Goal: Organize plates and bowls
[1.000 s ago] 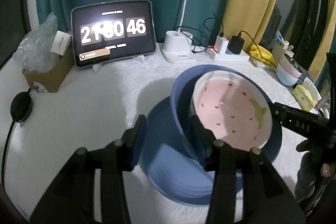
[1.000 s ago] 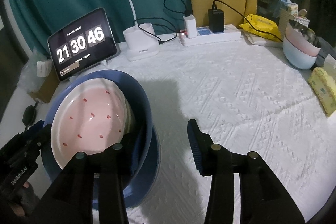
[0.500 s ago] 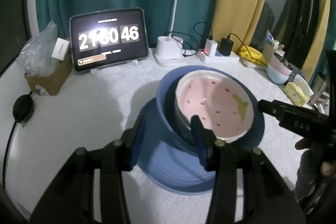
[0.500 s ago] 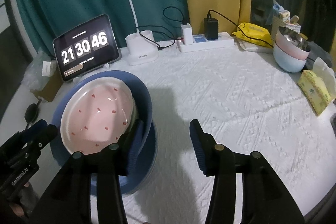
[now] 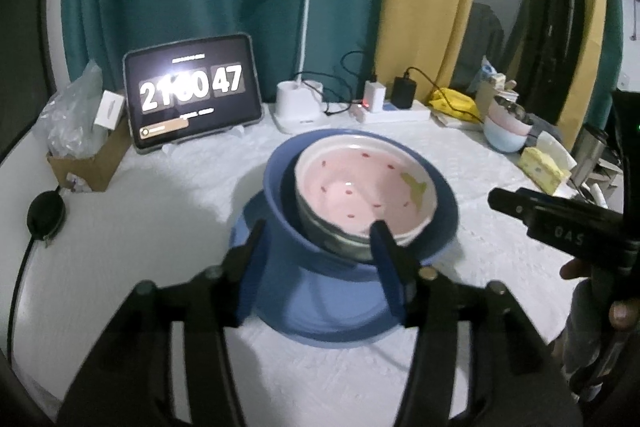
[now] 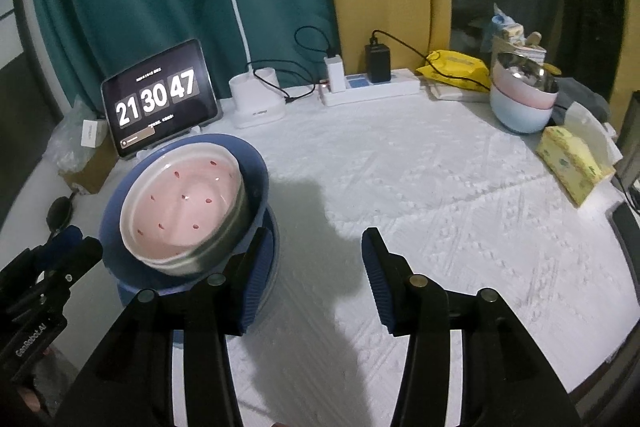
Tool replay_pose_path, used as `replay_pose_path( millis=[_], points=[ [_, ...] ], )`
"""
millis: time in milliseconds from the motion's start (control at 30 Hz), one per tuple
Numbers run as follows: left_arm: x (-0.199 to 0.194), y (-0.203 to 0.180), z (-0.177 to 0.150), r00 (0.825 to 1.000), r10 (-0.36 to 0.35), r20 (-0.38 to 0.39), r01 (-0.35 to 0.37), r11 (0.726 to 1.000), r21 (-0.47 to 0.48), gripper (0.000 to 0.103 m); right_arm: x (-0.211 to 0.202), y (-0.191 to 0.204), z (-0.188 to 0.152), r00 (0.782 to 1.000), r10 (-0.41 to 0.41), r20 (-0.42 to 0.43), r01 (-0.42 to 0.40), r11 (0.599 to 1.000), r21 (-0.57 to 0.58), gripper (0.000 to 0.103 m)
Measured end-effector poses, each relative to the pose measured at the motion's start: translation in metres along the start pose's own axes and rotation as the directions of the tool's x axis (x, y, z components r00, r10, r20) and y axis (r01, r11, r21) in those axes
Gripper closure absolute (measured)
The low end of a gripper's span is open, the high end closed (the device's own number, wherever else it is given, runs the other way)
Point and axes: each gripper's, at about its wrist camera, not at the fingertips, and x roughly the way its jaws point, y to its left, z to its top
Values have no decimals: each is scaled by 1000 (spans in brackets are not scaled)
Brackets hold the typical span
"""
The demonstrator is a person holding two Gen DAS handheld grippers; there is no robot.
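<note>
Since a second ago the left tongs (image 5: 318, 259) have pulled back from the stack and their pads have spread; earlier they stood closer in against the near rim of the blue bowl, while now one pad stands just left of the blue bowl's wall and the other in front of the inner bowl, and whether either touches cannot be told. Both bowls, steeply tipped toward the camera earlier, now sit closer to level, though the pink strawberry bowl (image 5: 366, 197) leans a little inside the blue bowl (image 5: 280, 227). That blue bowl rests on the blue plate (image 5: 320, 323), which lies on the white-clothed counter (image 6: 440, 187). From the right wrist view the same stack sits at the left, the pink bowl (image 6: 182, 207) nested in the blue one (image 6: 256, 167), with the right tongs (image 6: 314, 275) spread wide over bare cloth, their left pad near the plate's rim and gripping nothing. At the back of the counter stand the tablet clock (image 6: 158, 99) reading 21 30 47, the white desk lamp (image 6: 256, 99) and the power strip (image 6: 372, 87). Farther right, well apart from the stack, a pair of stacked bowls (image 6: 522, 99) sits near a yellow tissue pack (image 6: 572, 163).
</note>
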Motion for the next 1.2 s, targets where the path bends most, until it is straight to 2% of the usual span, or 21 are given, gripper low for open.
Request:
replay_pose_path(
  millis=[233,300,633,700,933,1000,1200],
  points=[
    [-17,-11,-3,1000,-8,28,8,1000,20,47,-21,-6,-8,999,-7,32,7,1000,6,54],
    [-23,-14,-3,999,-12,37,12,1000,23,35,-28,-7,-10,999,-9,44,9,1000,5,54],
    [-54,-30,-5,994,-30,101,24,998,57,31,-68,-11,-20,994,-26,109,26,1000,-1,54],
    [-62,-33,-5,993,-33,116,25,997,67,26,-79,-12,-21,991,-32,129,33,999,-3,54],
    [-90,-39,-4,985,-35,169,21,996,83,24,-116,-10,-25,978,-50,204,54,998,-14,54],
    [-99,-39,-4,982,-34,187,19,996,84,13,-126,-8,-26,974,-50,220,55,998,-19,53],
    [-122,-41,-4,973,-29,231,7,995,98,9,-148,-1,-26,965,-53,258,62,998,-27,53]
  ],
)
